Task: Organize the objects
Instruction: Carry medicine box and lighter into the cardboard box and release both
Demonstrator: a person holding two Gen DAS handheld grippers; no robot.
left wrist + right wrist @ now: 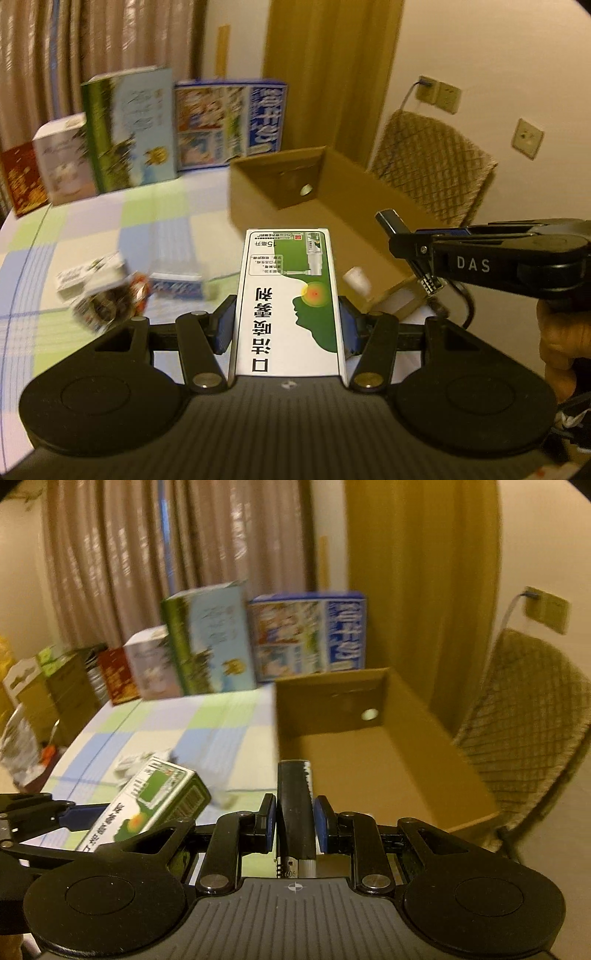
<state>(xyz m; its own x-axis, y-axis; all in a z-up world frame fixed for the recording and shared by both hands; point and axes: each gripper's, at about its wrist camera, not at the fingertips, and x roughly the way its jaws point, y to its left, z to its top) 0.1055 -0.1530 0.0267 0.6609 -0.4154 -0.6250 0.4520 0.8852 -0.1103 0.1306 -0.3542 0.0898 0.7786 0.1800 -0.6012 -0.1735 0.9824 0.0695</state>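
Each camera rides just behind its own jaws, looking forward and slightly down across the checked bench toward the curtain. The left view sits close over the bench's near part, with the cardboard box ahead to its right. The right view, perhaps a little higher, looks into that box. Both share the row of upright cartons, blurred, and the woven chair.
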